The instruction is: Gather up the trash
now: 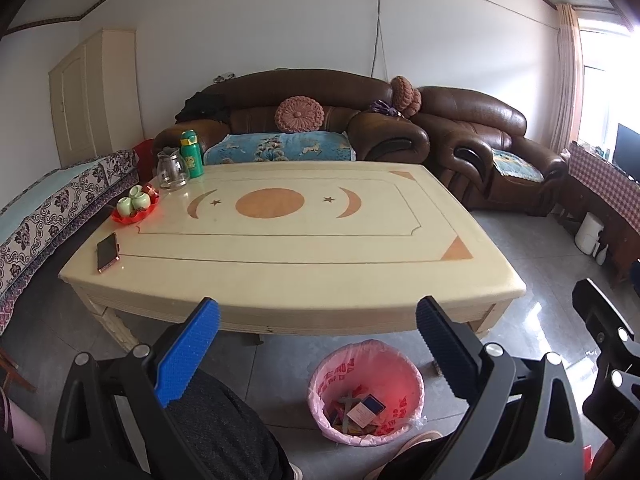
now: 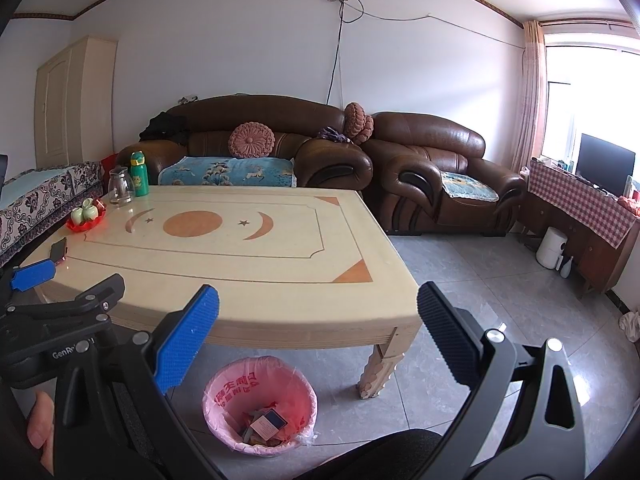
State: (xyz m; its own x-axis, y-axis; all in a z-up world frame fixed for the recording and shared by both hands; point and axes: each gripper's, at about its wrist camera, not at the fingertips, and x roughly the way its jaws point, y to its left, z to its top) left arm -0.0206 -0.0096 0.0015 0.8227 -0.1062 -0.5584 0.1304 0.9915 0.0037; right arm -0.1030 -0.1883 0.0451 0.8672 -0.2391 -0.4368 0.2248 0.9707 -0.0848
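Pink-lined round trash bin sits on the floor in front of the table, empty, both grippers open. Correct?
Not empty. Both wrist views show the pink-lined round trash bin holding trash, including a small blue-and-white box. It does sit on the floor before the cream table, with left gripper and right gripper open.

black gripper (image 1: 316, 344) frames, blue ribbed pads (image 1: 188, 356), silver screws

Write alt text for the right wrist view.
The open right hand-held gripper hovers above a pink-lined trash bin holding wrappers, on the floor before a cream wooden coffee table. Brown leather sofas stand behind.
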